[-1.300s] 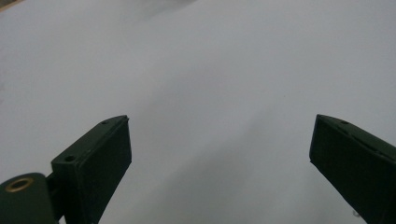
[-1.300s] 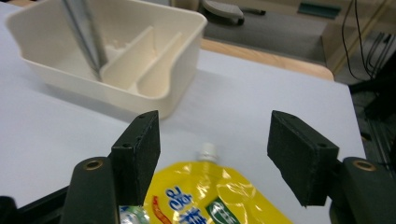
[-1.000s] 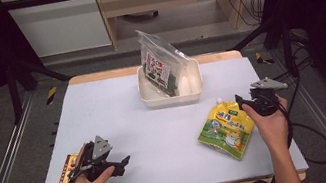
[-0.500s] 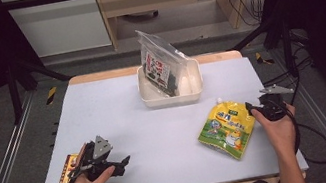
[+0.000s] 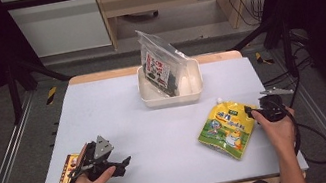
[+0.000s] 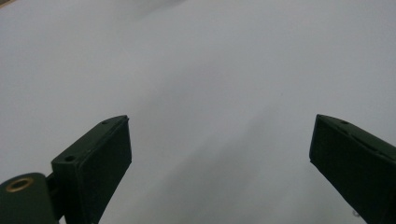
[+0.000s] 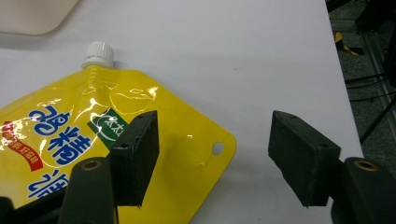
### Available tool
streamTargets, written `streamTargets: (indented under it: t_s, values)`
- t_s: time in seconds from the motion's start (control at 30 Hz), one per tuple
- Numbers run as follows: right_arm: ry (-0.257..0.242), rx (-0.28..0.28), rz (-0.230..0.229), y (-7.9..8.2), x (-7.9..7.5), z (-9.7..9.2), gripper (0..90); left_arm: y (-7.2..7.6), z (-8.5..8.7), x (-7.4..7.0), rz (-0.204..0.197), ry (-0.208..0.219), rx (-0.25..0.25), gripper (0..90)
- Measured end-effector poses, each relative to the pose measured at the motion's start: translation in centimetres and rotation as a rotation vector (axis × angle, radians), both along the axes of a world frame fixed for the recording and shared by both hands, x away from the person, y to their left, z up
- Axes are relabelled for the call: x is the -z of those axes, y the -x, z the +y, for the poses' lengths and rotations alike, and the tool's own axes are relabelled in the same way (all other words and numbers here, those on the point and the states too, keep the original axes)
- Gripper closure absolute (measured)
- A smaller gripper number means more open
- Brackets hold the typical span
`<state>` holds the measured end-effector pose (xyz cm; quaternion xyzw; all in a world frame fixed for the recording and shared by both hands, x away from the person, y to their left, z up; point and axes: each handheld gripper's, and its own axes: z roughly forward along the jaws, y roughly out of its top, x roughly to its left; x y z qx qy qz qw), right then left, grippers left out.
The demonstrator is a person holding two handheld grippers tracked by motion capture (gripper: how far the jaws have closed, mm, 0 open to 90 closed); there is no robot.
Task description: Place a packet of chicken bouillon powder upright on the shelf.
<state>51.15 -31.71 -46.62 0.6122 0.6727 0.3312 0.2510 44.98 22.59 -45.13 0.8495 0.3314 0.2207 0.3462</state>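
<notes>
Our right gripper (image 7: 212,161) has just been spreading its jaws and hangs released over the yellow spout pouch (image 7: 93,140), whose holed corner lies between them, untouched. The pouch lies flat on the worktop (image 5: 156,123), near the white tray (image 5: 172,97), with its long axis running from the white cap (image 7: 98,53) back toward us. Blue characters on it are too cut off to read, and the left gripper (image 6: 219,163) rests released, well apart from the pouch.

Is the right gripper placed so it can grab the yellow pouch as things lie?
Probably yes. The right gripper stands open at the corner of the yellow pouch, which lies flat on the table with nothing between them.
</notes>
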Motion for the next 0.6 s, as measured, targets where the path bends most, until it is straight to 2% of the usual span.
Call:
streamTargets:
  t_s: [0.2, 0.6]
  values:
    - [-0.024, -0.019, 0.033, -0.13, 0.45, 0.10, 37.4, -0.05, -0.02, 0.04, 0.002, -0.001, 0.002, 5.4]
    - [-0.015, -0.071, 0.039, -0.15, 0.42, 0.88, 43.0, -0.06, -0.02, 0.07, 0.002, 0.004, 0.000, 5.5]
